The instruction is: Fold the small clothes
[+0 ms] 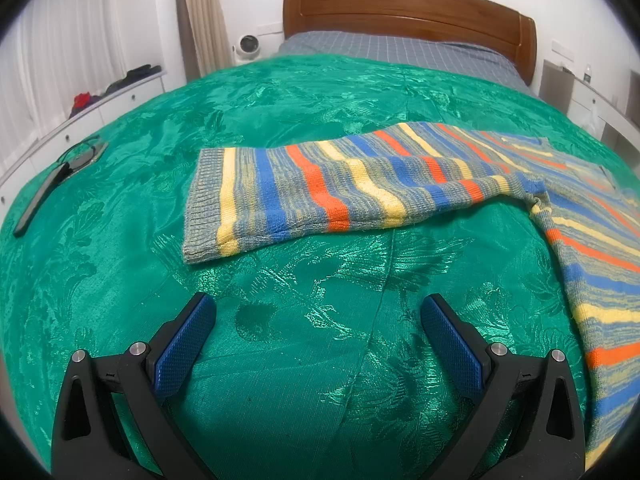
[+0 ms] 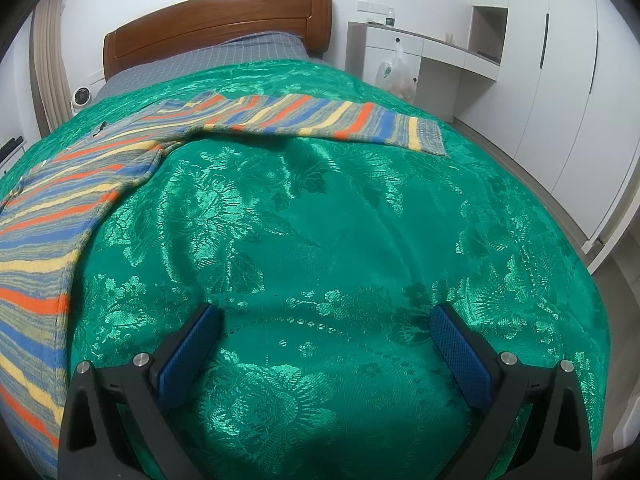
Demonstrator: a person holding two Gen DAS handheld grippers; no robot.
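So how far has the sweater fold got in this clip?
Done: the striped sweater lies spread flat on the green bedspread, sleeves out. In hand: nothing; the left hand-held gripper and right hand-held gripper hang open over bare cover. Left: every fold, both sleeves included.

Sweater (image 1: 360, 184) lies flat on the bedspread (image 1: 280, 120), mid-bed, sleeves spread left and right. Left hand-held gripper (image 1: 318, 320) hovers near the left sleeve, right hand-held gripper (image 2: 326, 328) near the right sleeve, both over bare bedspread. Headboard (image 1: 400, 8) at far end. Remote (image 1: 40, 196) on bedspread's left edge.
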